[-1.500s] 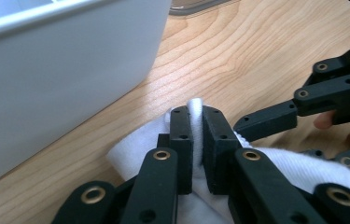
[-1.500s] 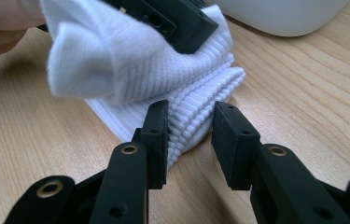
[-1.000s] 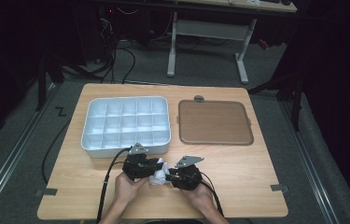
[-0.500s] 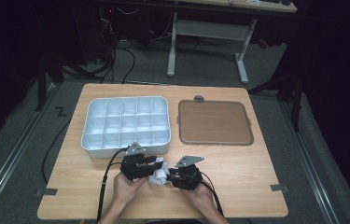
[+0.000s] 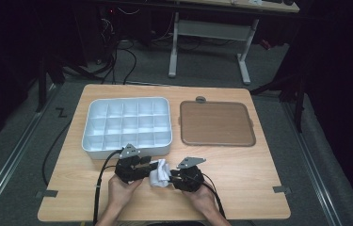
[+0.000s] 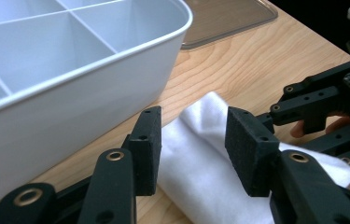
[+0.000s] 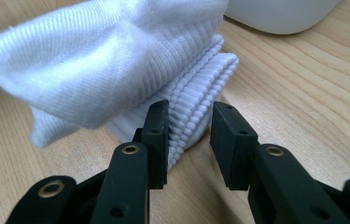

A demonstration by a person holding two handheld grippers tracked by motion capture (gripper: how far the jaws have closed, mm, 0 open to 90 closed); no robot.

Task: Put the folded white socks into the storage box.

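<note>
Wooden desk (image 5: 240, 165), no readable writing. White sock (image 5: 159, 173) just before white divided tray (image 5: 127, 123). Left gripper (image 5: 147, 165) just been opening, spread around sock. Right gripper (image 7: 189, 140) part-open at sock's ribbed cuff (image 7: 196, 98); grip unclear.

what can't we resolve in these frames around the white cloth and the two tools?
- White cloth: high view, too small to tell folds; both ends sit under the tools.
- Left tool: its own view, jaws have just been opening around the cloth; whether the pads touch it is unclear.
- Right tool: its own view, the left pad touches the cloth's ribbed edge; whether the tool grips it is unclear.
- Divided white tray: cut off by the frame edge.
</note>
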